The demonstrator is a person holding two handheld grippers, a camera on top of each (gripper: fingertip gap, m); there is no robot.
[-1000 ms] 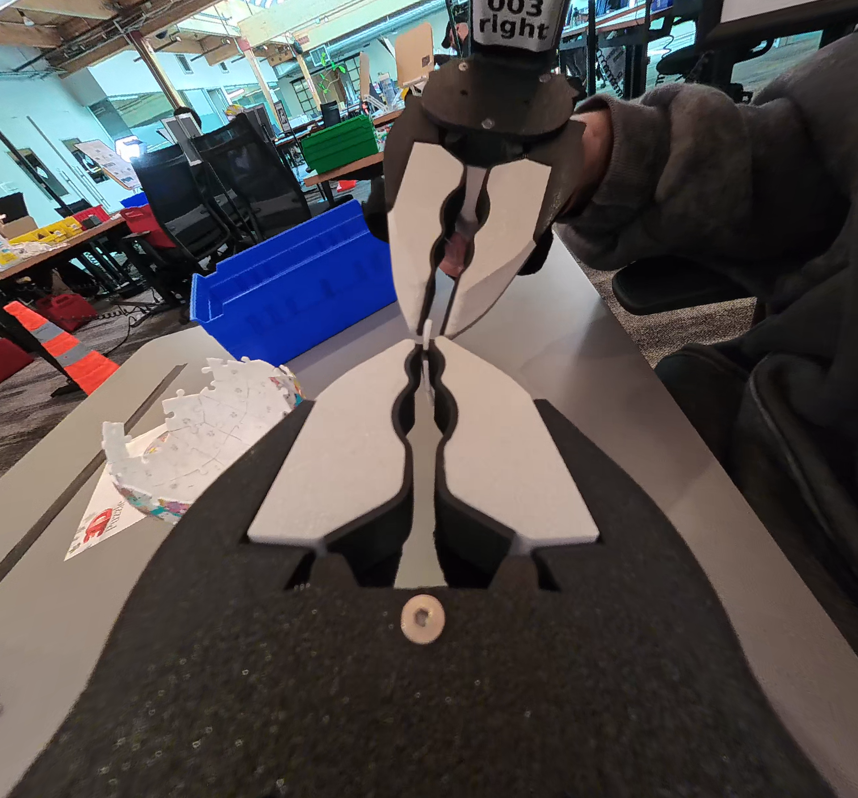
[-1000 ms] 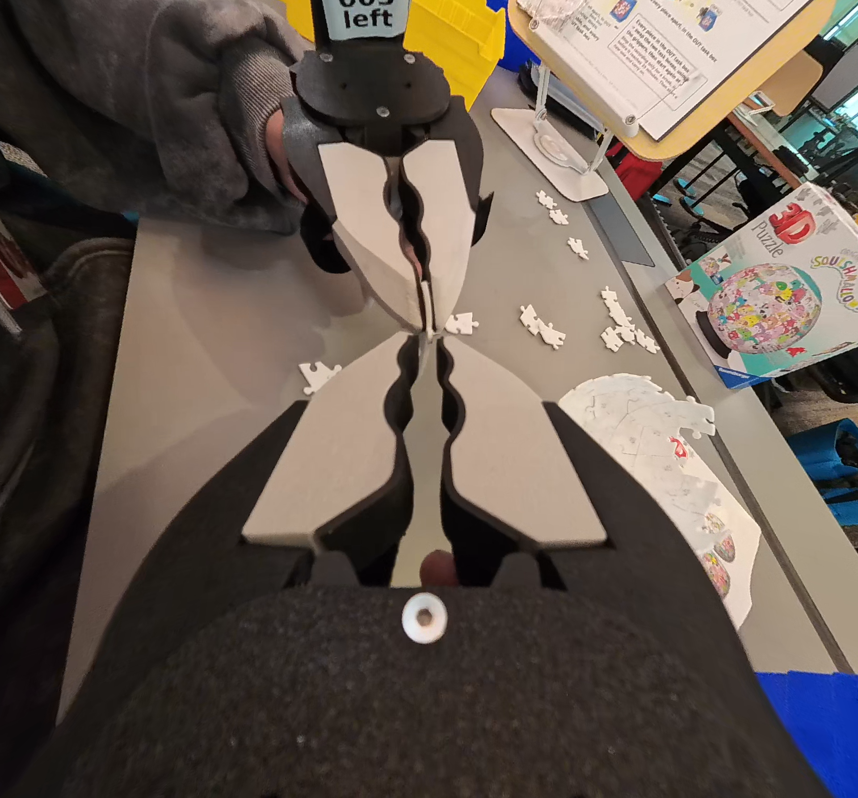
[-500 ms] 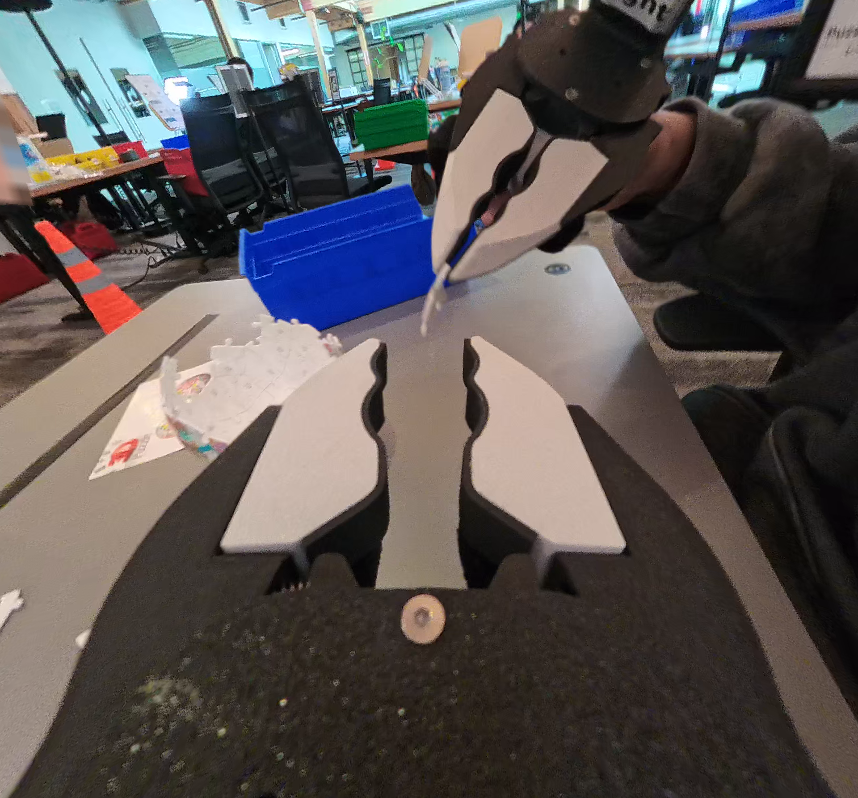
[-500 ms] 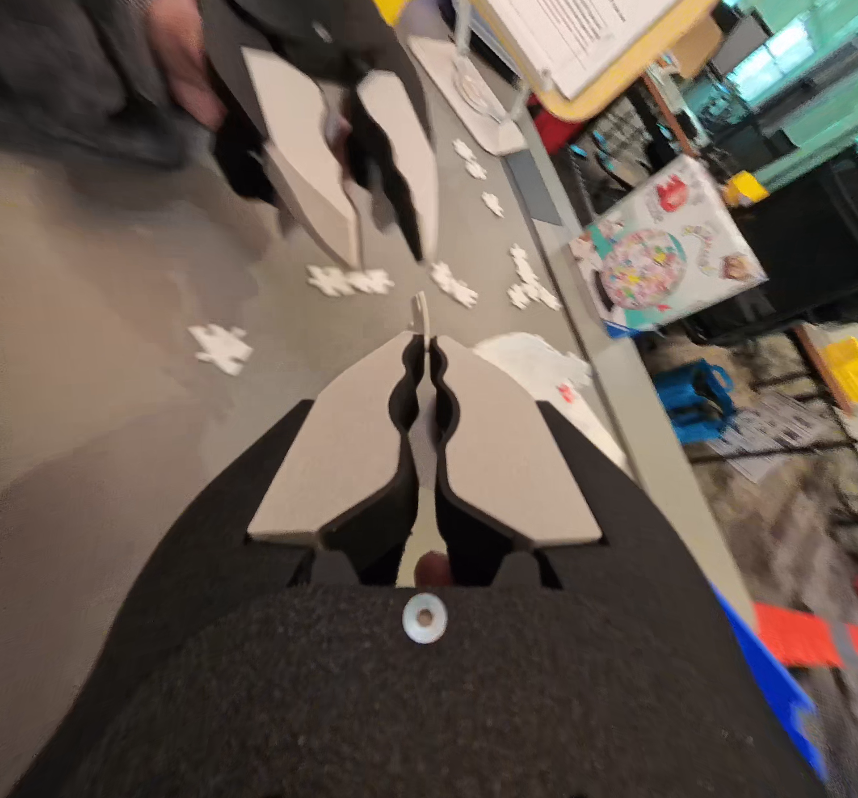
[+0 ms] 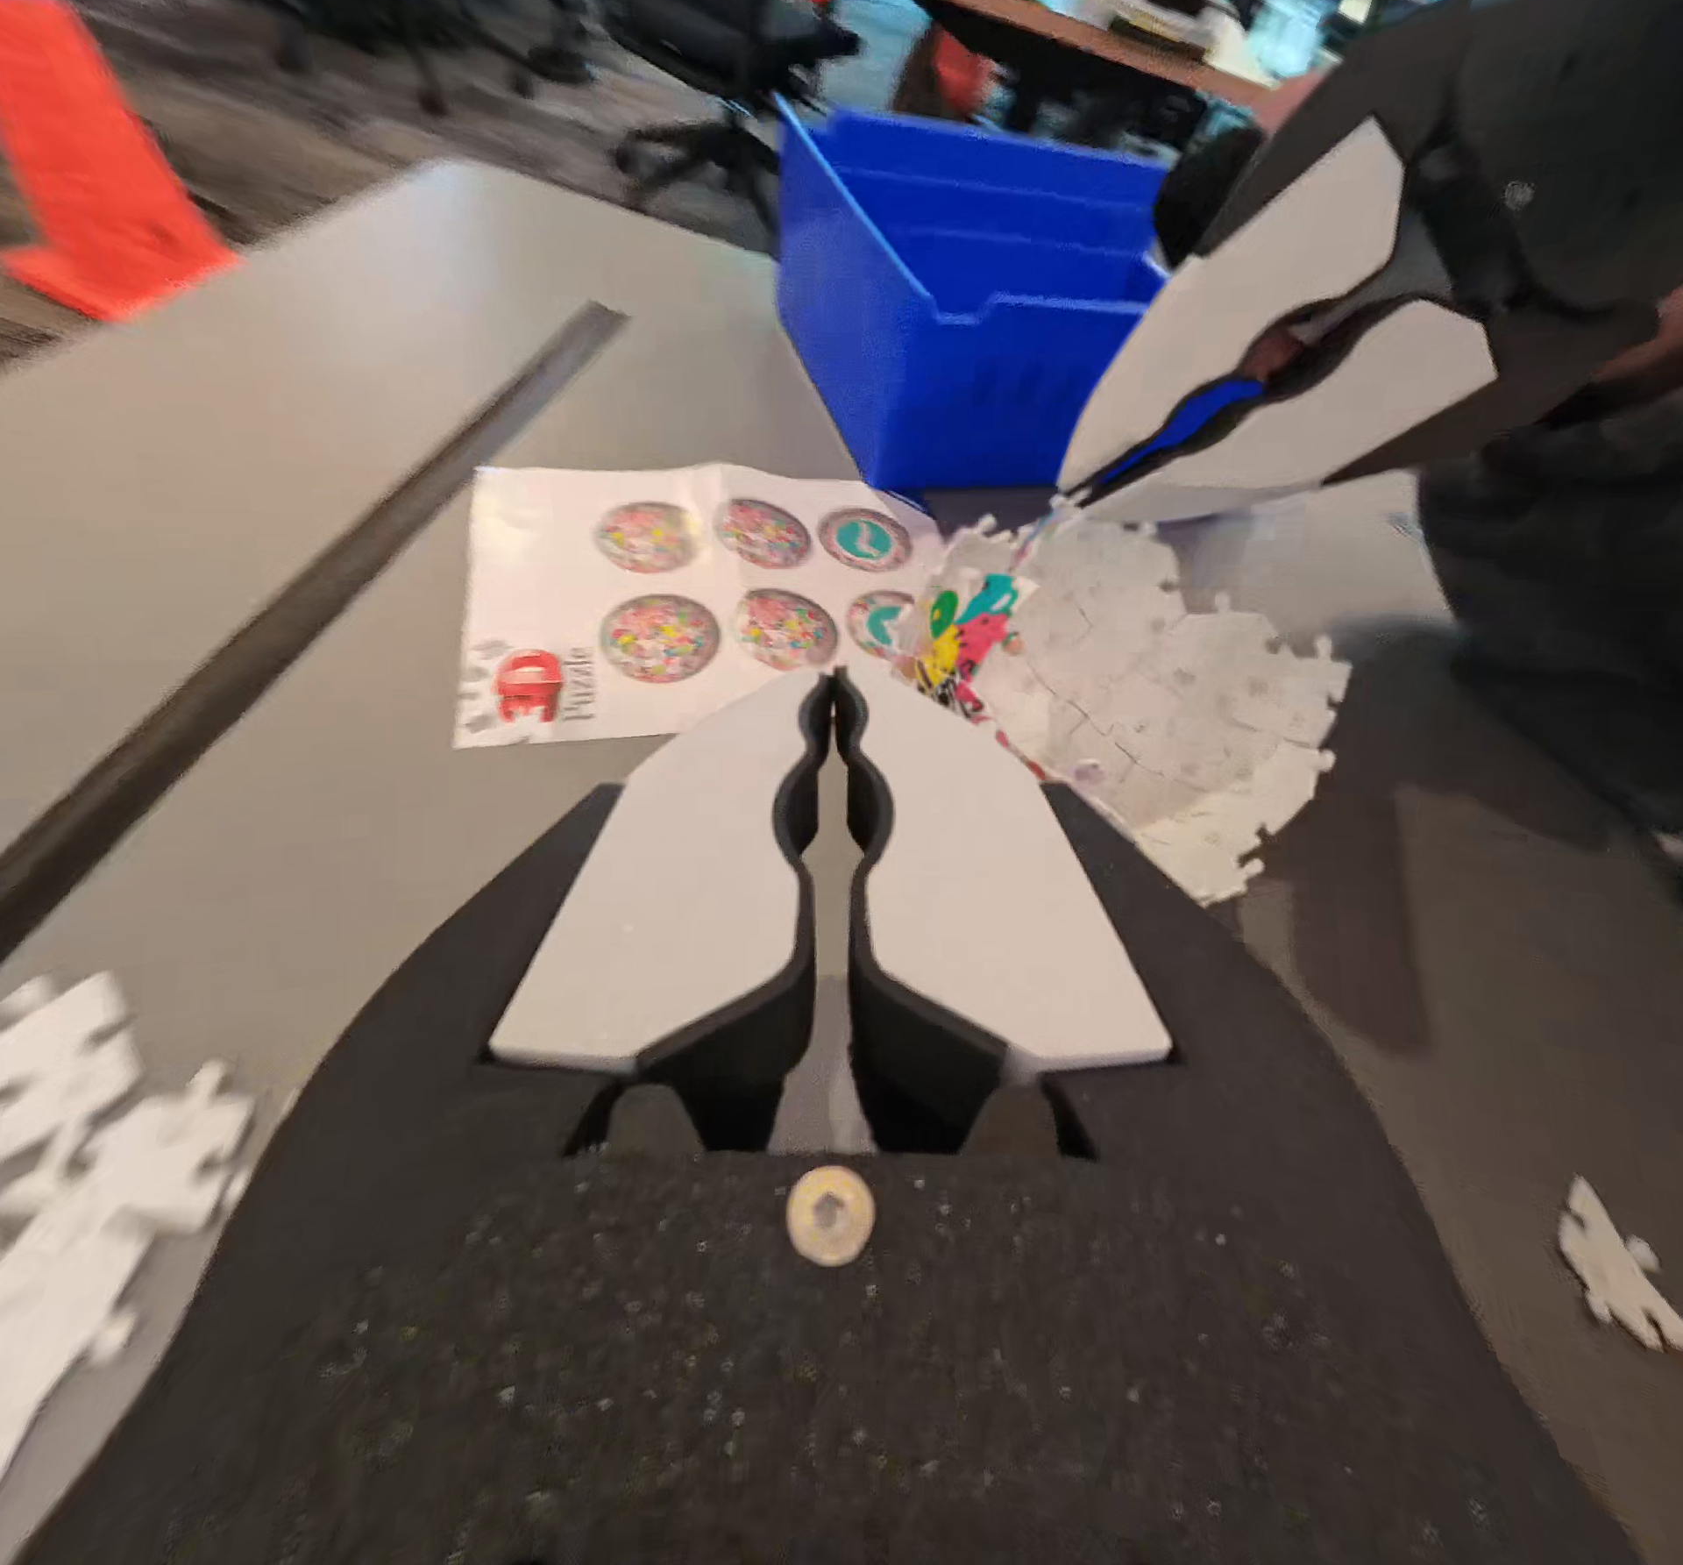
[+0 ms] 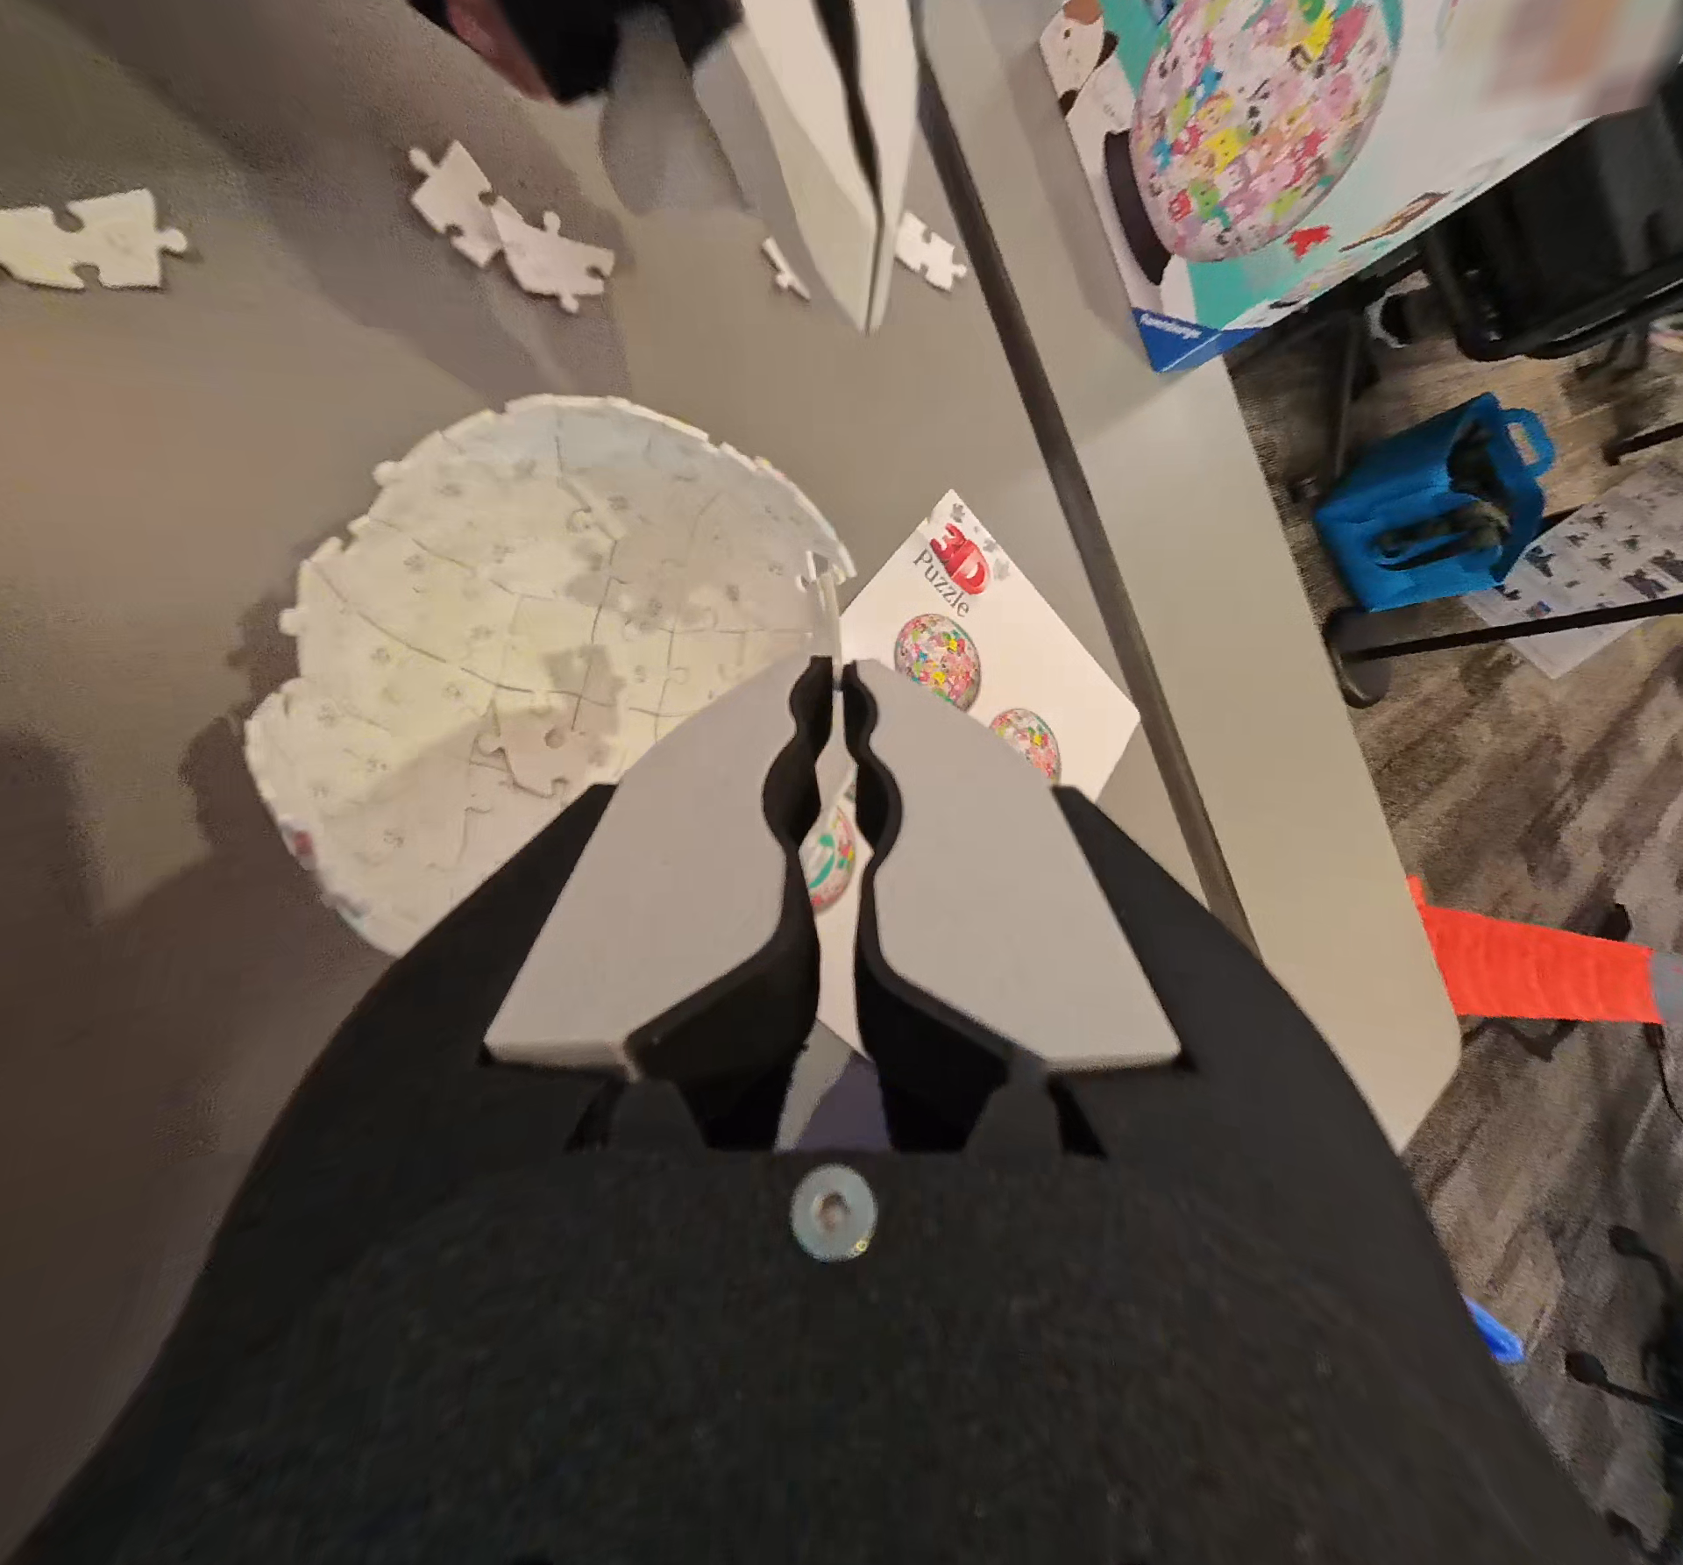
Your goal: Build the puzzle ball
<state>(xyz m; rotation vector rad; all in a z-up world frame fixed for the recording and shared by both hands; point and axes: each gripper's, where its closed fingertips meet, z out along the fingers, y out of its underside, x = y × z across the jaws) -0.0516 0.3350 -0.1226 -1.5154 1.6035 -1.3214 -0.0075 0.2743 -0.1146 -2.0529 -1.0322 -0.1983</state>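
The half-built puzzle ball [image 6: 510, 638] lies on the grey table [image 6: 182, 446] as a white shell, its hollow side up. It also shows in the left wrist view [image 5: 1175, 701], with some of its coloured outside visible. My right gripper [image 6: 833, 674] is shut on a thin white puzzle piece [image 6: 827, 610], seen edge-on, whose far end is at the shell's rim. In the left wrist view, my right gripper [image 5: 1067, 494] is at the shell's far edge. My left gripper [image 5: 833, 681] is shut with nothing between its tips, over the leaflet [image 5: 637, 601]. It hangs above the table in the right wrist view [image 6: 870, 319].
A blue bin [image 5: 947, 319] stands behind the shell. Loose white pieces [image 6: 510, 223] lie on the table, others at the left [image 5: 82, 1157] and right [image 5: 1616, 1275] near me. The puzzle box [image 6: 1275, 91] sits beyond a dark groove [image 5: 300, 574]. The table edge is near the leaflet [image 6: 993, 638]. The tips of one gripper are about 9 cm away from the tips of the other. The dark groove [image 5: 300, 574] is about equally far from each gripper, around 25 cm.
Both grippers pinched the piece together a second ago. My left gripper then opened, let it go and shut again on nothing. My right gripper carried the piece to the shell's rim.
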